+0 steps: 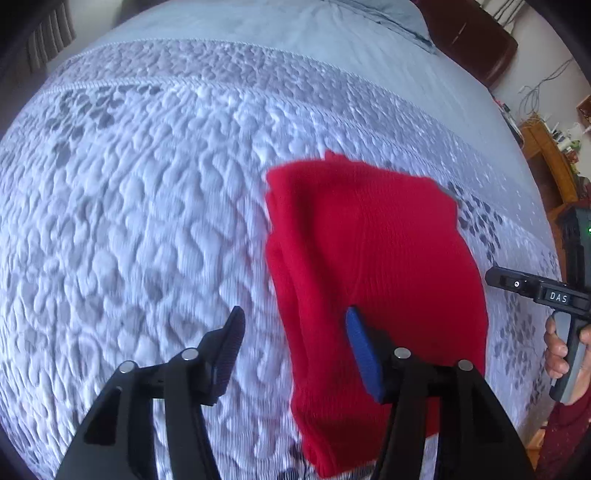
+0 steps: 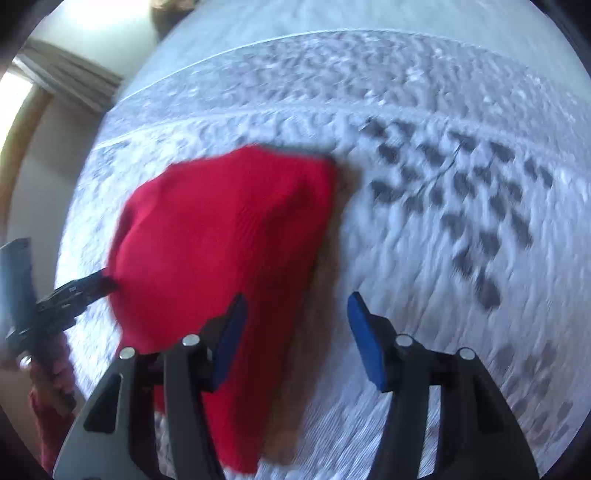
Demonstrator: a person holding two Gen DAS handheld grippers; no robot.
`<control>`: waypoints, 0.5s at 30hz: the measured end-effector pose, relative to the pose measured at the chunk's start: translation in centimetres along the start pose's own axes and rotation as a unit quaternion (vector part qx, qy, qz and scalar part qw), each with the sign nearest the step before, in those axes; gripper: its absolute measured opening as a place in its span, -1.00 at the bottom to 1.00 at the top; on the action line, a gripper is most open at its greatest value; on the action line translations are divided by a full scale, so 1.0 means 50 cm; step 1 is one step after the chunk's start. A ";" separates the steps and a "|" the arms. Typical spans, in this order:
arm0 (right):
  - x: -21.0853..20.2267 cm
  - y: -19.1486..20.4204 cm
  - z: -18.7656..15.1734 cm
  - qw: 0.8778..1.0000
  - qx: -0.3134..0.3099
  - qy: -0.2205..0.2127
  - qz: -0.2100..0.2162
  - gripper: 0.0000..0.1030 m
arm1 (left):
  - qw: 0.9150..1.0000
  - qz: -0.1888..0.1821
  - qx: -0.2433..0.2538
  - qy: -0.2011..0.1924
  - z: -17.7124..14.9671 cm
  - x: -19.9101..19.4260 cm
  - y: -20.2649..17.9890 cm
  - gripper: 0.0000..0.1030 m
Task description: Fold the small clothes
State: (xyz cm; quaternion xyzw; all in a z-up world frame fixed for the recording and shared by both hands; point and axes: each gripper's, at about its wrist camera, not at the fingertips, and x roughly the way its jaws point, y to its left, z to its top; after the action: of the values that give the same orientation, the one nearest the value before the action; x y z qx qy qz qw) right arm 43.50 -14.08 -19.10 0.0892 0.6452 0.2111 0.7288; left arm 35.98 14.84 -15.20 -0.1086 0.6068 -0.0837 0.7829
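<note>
While the red knit garment (image 1: pixel 373 266) is lying folded on the quilted bedspread (image 1: pixel 140 206), lower right of the left wrist view, its stacked layers are risking a slide if a finger snags the knit w/ any sideways move. Left gripper (image 1: pixel 295 347) is standing about half open, holding nothing; right gripper (image 2: pixel 295 336) likewise, empty, hovering over the garment's edge.

A bed (image 1: pixel 147 221) fills the view, covered by a white quilted bedspread (image 2: pixel 424 258) with grey leaf patches. Pale blue bedding (image 1: pixel 332 33) lies at its far end. A dark headboard (image 1: pixel 469 40) and a wooden shelf (image 1: pixel 550 158) stand beyond the far right corner.
</note>
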 end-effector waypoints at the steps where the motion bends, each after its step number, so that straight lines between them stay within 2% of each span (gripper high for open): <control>1: -0.002 0.010 -0.030 1.000 -0.004 0.006 0.017 0.15 | 1.000 -0.003 0.003 0.006 -0.022 0.002 -0.001 0.11; 4: 0.008 0.039 -0.115 0.998 -0.020 0.031 0.053 0.15 | 1.000 -0.008 0.018 0.018 -0.083 0.007 -0.016 0.11; 7: 0.035 0.059 -0.172 0.997 -0.026 0.053 0.046 0.14 | 0.999 -0.016 0.025 0.030 -0.125 0.022 -0.031 0.07; 8: 0.044 0.061 -0.185 0.997 -0.027 0.058 0.039 0.12 | 0.999 -0.011 0.028 0.034 -0.133 0.030 -0.034 0.00; 10: 0.066 0.061 -0.204 0.997 -0.022 0.067 0.044 -0.06 | 0.999 -0.005 0.030 0.027 -0.143 0.032 -0.038 -0.10; 12: 0.079 0.048 -0.220 0.996 -0.005 0.068 0.056 -0.24 | 0.999 -0.015 0.025 0.024 -0.145 0.030 -0.039 -0.32; 13: 0.080 0.046 -0.222 0.996 -0.002 0.065 0.061 -0.52 | 0.999 -0.021 0.021 0.025 -0.145 0.032 -0.039 -0.41; 15: 0.078 0.041 -0.225 0.994 0.012 0.068 0.082 -0.62 | 0.999 -0.014 0.023 0.023 -0.147 0.034 -0.044 -0.44</control>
State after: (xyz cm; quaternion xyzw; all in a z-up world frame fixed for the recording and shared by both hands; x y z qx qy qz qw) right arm 32.41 -12.21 -23.51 0.1362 0.6863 0.2677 0.6624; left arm 29.28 11.77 -17.98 -0.0975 0.6208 -0.1108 0.7699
